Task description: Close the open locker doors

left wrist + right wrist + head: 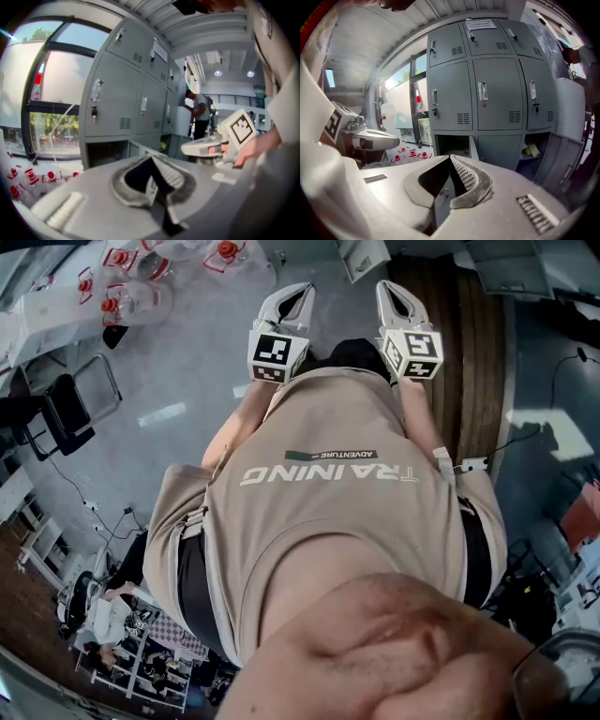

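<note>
1. We see the grey lockers point(497, 89) filling the centre and right of the right gripper view. In the left gripper view they stand left of centre point(122, 93).
2. In their bottom row two doors hang open. The left door point(474, 147) is edge-on beside its dark compartment, and the right door point(565, 136) is swung out at the frame's right edge.
3. Our right hand-held gripper point(451, 157) has its jaws tip to tip, holding nothing, well apart from the lockers.
4. Our left hand-held gripper point(151, 157) is likewise closed and empty.
5. Red-capped bottles point(410, 153) sit low at centre left.
</note>
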### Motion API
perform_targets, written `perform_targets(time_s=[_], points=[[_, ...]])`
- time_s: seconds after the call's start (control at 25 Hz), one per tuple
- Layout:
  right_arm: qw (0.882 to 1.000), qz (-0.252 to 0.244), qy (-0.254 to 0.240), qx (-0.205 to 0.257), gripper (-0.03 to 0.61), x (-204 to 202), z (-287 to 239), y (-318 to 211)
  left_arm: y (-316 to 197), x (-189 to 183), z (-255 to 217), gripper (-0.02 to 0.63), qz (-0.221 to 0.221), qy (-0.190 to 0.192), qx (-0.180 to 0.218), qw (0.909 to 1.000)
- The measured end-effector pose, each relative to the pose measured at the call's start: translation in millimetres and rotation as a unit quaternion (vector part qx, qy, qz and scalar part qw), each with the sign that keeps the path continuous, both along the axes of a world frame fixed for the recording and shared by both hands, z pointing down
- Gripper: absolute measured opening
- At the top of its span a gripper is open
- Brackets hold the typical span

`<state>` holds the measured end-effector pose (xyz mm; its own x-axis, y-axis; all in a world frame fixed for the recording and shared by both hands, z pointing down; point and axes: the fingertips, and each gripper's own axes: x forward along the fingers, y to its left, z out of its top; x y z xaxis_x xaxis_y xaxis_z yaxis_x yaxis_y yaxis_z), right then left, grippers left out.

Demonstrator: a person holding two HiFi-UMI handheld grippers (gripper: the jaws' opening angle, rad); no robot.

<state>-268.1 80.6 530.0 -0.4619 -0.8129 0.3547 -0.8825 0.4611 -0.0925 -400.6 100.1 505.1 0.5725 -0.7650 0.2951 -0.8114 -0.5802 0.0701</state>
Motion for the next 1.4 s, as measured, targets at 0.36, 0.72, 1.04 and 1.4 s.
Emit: perform_targets(time_s=[0.36, 0.72, 1.04, 1.4], points=[[0.998, -0.005, 0.058, -0.036, 0.015, 47, 52, -56, -68, 18, 18, -0.005, -0.011, -0.03, -0.022, 0.9993], [0.99, -0.077, 0.106, -0.051, 0.015, 64, 84, -102, -121, 33, 39, -0.005, -0.048, -0.037, -0.055, 0.9966], [0.982, -0.134, 0.111, -0.079, 0.015, 48, 100, -98, -126, 23, 44, -0.005, -0.065, -0.046, -0.068, 0.9945], [0.969, -0.215, 0.095, -0.077, 0.015, -2, 101, -105, -128, -3, 57, -0.005, -0.116, -0.041, -0.089, 0.9884]])
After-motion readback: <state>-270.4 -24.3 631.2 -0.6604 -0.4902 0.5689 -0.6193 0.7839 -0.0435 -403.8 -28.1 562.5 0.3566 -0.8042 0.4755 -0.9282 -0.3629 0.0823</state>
